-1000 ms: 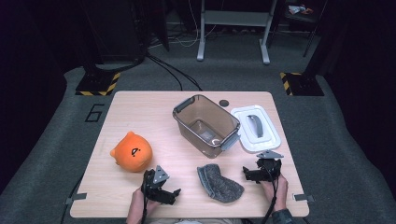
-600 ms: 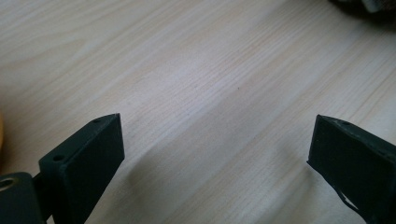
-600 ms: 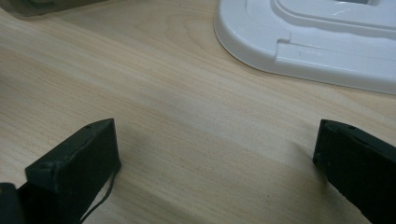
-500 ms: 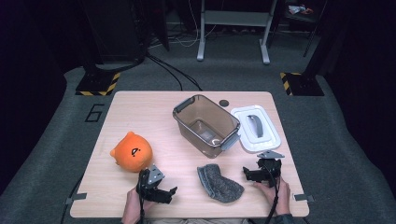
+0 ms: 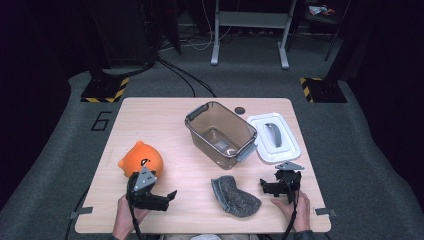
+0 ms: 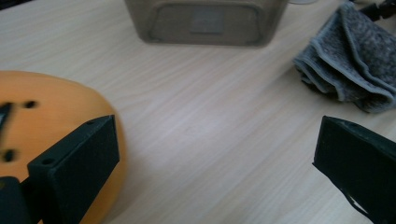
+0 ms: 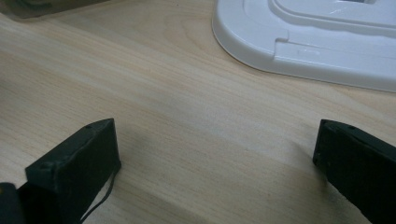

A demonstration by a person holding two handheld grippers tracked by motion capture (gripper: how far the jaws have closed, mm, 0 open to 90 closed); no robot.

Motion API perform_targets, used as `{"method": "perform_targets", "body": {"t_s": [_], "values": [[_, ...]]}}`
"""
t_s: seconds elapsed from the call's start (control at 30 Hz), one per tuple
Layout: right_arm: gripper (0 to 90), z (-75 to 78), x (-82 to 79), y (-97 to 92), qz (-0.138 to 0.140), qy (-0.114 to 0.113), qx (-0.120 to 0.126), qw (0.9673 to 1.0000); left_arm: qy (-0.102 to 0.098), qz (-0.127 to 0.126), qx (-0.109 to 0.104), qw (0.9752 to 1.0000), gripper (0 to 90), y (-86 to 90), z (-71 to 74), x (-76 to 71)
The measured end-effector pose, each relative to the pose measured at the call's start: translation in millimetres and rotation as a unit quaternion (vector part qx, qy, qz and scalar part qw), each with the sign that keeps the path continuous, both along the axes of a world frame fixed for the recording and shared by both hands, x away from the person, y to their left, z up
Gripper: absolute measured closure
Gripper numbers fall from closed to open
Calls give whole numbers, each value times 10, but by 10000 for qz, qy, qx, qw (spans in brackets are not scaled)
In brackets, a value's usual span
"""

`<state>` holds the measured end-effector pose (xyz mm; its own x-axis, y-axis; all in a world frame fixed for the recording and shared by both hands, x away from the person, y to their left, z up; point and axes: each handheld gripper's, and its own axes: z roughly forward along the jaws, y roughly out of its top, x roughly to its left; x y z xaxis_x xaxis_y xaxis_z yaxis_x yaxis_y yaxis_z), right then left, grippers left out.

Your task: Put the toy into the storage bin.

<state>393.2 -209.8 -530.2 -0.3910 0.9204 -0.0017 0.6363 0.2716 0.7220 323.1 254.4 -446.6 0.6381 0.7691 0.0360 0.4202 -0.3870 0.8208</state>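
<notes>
Left claw, jaws spread wide and holding nothing, rests low on the desk just below the orange pig-shaped toy; in the left gripper view the toy lies against the left jaw, though contact cannot be confirmed. The folded grey cloth lies to the right of the toy, between the two claws. Right claw, likewise wide and empty, sits right of the cloth over bare desk. Beyond the cloth stands the open brown plastic bin, with its white lid flat just beside it.
</notes>
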Motion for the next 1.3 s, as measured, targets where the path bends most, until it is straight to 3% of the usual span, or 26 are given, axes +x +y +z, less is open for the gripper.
{"method": "perform_targets", "body": {"t_s": [0.2,0.37,0.47,0.6,0.73,0.9,0.93,1.07,1.17,1.2,1.3], "values": [[0,0,0,1,-7,2,0,10000,-165,422,-10,9990,0,310,120,147],[0,1,2,-1,-5,24,3,10000,-190,545,40,9983,0,438,145,263],[0,1,7,-5,39,24,-24,10000,-152,712,-79,9973,0,566,141,393],[0,0,12,17,-21,29,22,10000,-96,756,-133,9970,0,644,118,487],[0,2,15,20,-11,36,-20,10000,33,816,-71,9966,0,724,61,618],[0,3,15,24,-23,42,-18,10000,221,819,-57,9964,0,759,0,701],[0,3,15,24,-23,42,-18,10000,285,748,-137,9967,30,771,-28,715],[0,3,15,24,-23,42,-18,10000,312,724,-139,9968,70,757,-67,728],[0,3,15,24,-22,42,-19,10000,315,759,-71,9966,147,731,-96,731],[0,3,15,24,-23,41,-17,10000,353,769,43,9964,197,703,-125,732],[0,3,15,24,-22,41,-18,10000,326,790,61,9963,239,679,-144,724]]}}
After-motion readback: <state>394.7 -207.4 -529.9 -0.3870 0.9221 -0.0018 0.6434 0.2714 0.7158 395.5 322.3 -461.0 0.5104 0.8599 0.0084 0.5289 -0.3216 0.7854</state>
